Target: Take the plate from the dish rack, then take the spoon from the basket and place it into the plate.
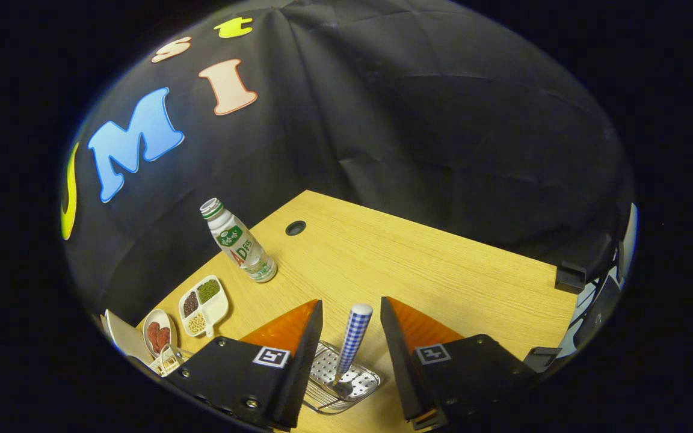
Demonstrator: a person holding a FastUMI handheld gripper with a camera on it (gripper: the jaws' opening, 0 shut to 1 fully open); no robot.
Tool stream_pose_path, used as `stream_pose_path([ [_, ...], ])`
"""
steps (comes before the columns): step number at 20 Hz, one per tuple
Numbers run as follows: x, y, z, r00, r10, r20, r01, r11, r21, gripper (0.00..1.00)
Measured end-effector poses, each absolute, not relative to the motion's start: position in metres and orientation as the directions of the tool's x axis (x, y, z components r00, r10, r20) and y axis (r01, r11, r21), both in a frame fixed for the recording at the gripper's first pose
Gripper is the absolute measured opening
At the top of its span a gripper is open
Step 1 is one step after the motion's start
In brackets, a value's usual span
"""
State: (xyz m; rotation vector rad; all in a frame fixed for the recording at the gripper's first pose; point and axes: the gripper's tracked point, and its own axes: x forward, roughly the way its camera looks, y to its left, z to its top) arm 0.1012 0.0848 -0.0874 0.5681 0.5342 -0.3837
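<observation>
Table (418, 264): wooden top; broad bare stretch beyond the basket runs to the far edge, where a round cable hole (295, 228) sits.
Gripper (351, 313): fingers spread, pinching nothing, flanking the spoon handle.
Basket (355, 385): wire, perforated metal floor, between the fingers; holds the spoon (354, 340), checked handle upright.
Bottle (238, 242): upright, beyond and left of basket.
Divided dish (204, 305): left of basket; three compartments of grains.
Small dish (157, 334): further left; red pieces inside.
</observation>
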Motion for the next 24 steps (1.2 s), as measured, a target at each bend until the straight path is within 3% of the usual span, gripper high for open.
stream_pose_path([
  [1, 0.102, 0.085, -0.09, 0.798, -0.183, -0.574, 0.473, 0.78, 0.409, 0.55],
  [2, 0.103, 0.085, -0.091, 0.799, -0.174, -0.575, 0.467, 0.783, 0.412, 0.36],
  [4, 0.105, 0.087, -0.091, 0.802, -0.165, -0.573, 0.46, 0.783, 0.419, 0.18],
  [6, 0.108, 0.094, -0.084, 0.821, -0.14, -0.553, 0.435, 0.781, 0.448, 0.13],
  [24, 0.049, 0.12, 0.059, 0.936, -0.179, -0.304, 0.275, 0.91, 0.309, 0.12],
])
